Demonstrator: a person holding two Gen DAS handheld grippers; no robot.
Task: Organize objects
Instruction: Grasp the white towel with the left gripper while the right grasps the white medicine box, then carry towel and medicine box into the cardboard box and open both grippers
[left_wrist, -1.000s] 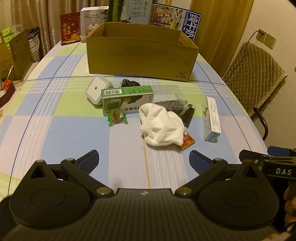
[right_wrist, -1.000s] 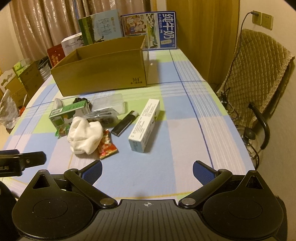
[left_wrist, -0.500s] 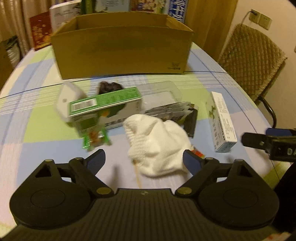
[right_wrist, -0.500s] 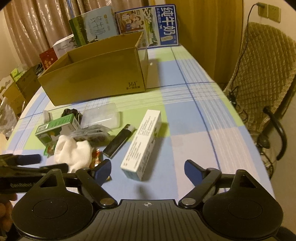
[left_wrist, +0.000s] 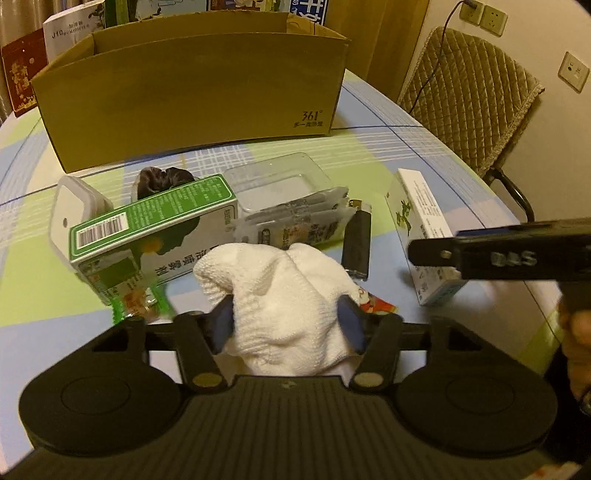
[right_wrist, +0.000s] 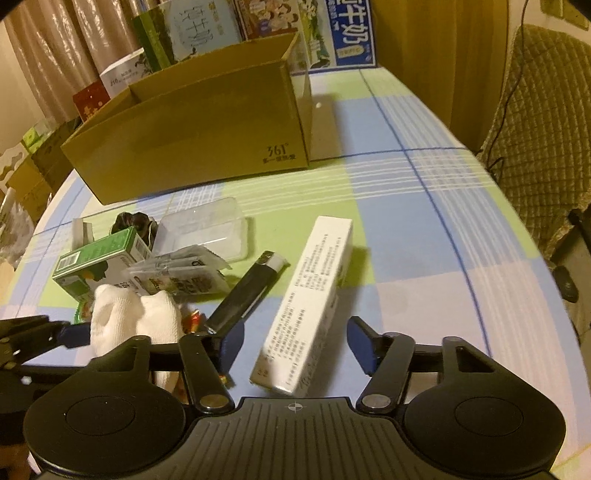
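Observation:
A crumpled white cloth (left_wrist: 284, 288) lies on the checked tablecloth at the front of a small pile. My left gripper (left_wrist: 284, 323) straddles it, its jaws closing, both blue pads pressed into the fabric. A long white carton (right_wrist: 314, 295) lies lengthwise on the table; my right gripper (right_wrist: 295, 347) is around its near end, jaws closing, with a gap left on each side. An open brown cardboard box (left_wrist: 192, 92) stands behind the pile. In the right wrist view the cloth (right_wrist: 133, 314) sits at lower left.
Around the cloth lie a green box (left_wrist: 155, 229), a clear plastic tub (left_wrist: 280, 184), sachets, a black lighter (right_wrist: 247, 295) and candy wrappers. Printed cartons stand behind the cardboard box. A quilted chair (left_wrist: 469, 96) stands past the table's right edge.
Both grippers have come forward and down onto the table's objects. Their jaws have narrowed from wide open, the left one around the cloth, the right one around the white carton.

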